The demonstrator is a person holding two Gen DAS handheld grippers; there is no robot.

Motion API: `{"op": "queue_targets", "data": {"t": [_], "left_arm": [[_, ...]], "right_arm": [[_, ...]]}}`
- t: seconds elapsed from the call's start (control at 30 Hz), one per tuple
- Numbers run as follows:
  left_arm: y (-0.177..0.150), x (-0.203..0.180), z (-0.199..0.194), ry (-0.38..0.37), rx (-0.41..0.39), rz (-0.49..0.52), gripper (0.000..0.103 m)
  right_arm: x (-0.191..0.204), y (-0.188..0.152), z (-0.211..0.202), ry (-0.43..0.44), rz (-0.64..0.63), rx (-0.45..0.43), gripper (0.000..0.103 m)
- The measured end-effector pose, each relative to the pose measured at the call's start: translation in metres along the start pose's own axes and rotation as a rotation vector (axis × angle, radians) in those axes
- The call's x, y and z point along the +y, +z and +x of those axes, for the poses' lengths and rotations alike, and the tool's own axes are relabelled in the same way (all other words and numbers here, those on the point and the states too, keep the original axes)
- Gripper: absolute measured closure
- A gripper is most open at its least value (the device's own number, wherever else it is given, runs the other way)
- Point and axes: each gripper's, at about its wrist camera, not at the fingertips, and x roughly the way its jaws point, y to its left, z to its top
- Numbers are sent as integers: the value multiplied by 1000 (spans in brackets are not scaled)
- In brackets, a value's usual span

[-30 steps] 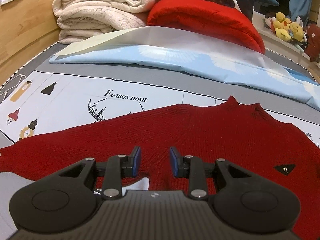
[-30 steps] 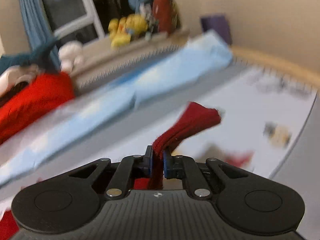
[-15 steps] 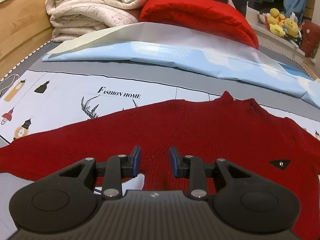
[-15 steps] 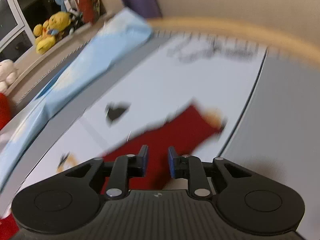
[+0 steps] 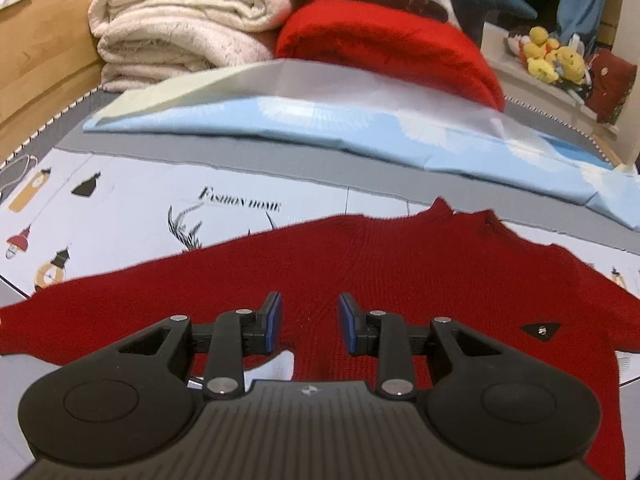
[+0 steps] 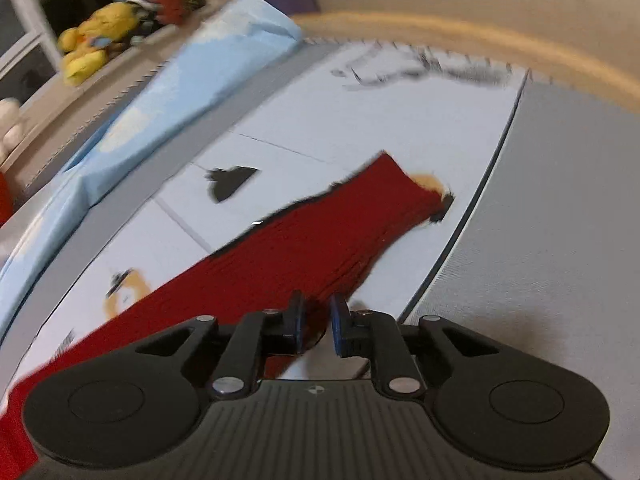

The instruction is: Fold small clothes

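A small dark red knit sweater [image 5: 380, 264] lies flat on the printed bed sheet, collar at the far side, a small black triangular badge on its right part. My left gripper [image 5: 310, 322] is open and empty, low over the sweater's near edge. In the right wrist view one red sleeve [image 6: 320, 236] lies stretched out on the sheet, cuff pointing away. My right gripper [image 6: 316, 322] is open with a narrow gap, just above the sleeve's near edge, holding nothing.
A light blue folded sheet [image 5: 360, 124] lies across the bed behind the sweater. Folded cream blankets [image 5: 180, 28] and a red cushion [image 5: 392, 48] are stacked at the back. Yellow plush toys [image 5: 552, 60] sit at the far right. A wooden bed rim [image 6: 480, 40] curves beyond the sleeve.
My right gripper held the sleeve lifted a second ago; it has opened and the sleeve now lies flat on the sheet. My left gripper has stayed open and shifted slightly over the sweater.
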Motion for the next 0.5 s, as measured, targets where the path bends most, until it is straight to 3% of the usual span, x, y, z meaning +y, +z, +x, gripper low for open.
{"op": "queue_targets", "data": {"t": [0.17,0.27,0.4,0.5], "left_arm": [[-4,2,-35,-29,-30,18,69],[-14,1,-78,-65,-72,32,69],[-39,-2,-130,-87,-91,70,69],[-77,-1,-157,-123,-72,116,69]], "right_arm": [[13,-42,-99,176,-124,-8,81],[10,-67,-155,270,-151,28,77],[-1,-99,-210,359,-194,97,72],[-8,-124,-231,365,-242,138,70]]}}
